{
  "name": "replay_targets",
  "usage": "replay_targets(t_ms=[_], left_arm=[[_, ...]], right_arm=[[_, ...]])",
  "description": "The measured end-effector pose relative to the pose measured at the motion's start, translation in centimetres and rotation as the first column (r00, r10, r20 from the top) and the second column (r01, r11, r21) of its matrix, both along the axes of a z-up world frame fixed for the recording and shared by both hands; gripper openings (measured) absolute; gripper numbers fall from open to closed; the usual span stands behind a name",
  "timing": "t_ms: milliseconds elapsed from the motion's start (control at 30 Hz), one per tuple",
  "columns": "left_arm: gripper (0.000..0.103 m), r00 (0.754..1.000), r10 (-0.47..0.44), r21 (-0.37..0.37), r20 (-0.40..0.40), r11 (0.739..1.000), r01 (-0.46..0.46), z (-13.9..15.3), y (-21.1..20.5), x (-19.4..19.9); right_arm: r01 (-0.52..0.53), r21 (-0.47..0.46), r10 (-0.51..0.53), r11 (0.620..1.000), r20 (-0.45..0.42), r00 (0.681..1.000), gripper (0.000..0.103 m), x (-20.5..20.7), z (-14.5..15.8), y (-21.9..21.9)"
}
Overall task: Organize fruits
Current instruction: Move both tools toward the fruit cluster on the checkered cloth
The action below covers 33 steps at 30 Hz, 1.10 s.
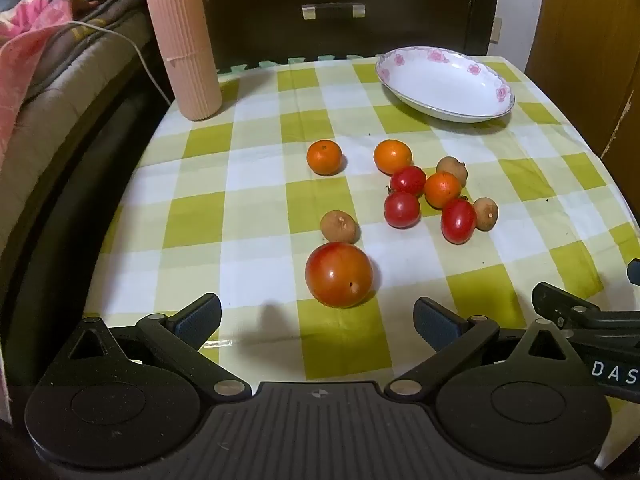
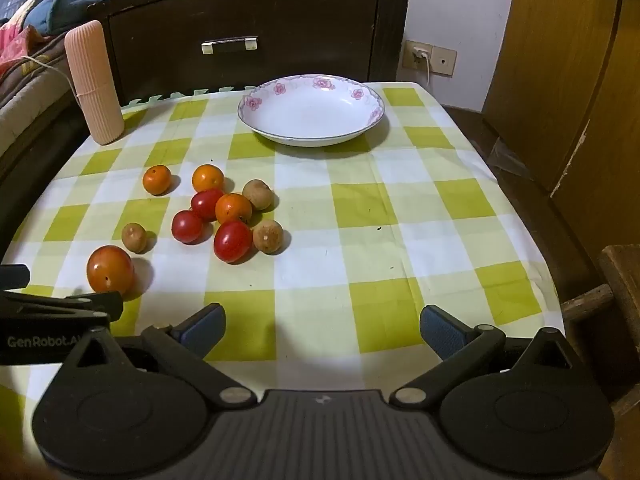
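Starting, by the look of it: nothing sits in the dish (image 2: 312,114) yet, and all the fruit lies loose on the checked cloth (image 2: 400,216).

Left gripper (image 1: 317,322): jaws wide, holding nothing. Big tomato (image 1: 339,274) dead ahead, just beyond the gap between the fingers, not touching either pad. Small brown fruit (image 1: 338,227) just past it, nearly touching.

Right gripper (image 2: 322,328): jaws wide too, empty. Bare cloth straight ahead; the fruit lies ahead and to its left, the dish far ahead at the back of the table.

Cluster further ahead and right of the left gripper: three small red tomatoes, two oranges, two brown fruits, packed close, several touching. One orange (image 1: 324,157) stands apart, ahead of the left gripper.

Brown fruits possibly longans; too small to be sure.

Judgement: first pick is in hand. The big tomato is the likely target for the left gripper. Next move calls for easing forward until the fingers straddle it, then closing gently, since it is round, smooth and apt to roll. Carry goes far ahead and right to the dish.

Pink ribbed cylinder (image 1: 184,44) stands far ahead, left; out of the way.
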<state>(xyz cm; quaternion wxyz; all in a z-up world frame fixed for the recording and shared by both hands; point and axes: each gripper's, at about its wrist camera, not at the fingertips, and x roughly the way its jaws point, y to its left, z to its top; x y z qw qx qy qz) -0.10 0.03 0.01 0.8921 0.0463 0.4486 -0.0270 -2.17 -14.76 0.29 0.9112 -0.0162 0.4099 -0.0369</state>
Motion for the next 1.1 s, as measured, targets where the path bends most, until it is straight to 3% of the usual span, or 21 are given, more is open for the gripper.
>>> replay_targets(t_ms=[1100], left_arm=[[0.102, 0.999, 0.017, -0.006, -0.043, 1.0, -0.017, -1.2, -0.3, -0.2]], right_arm=[[0.003, 0.005, -0.003, 1.0, -0.024, 1.0, 0.102, 0.2, -0.5, 0.0]])
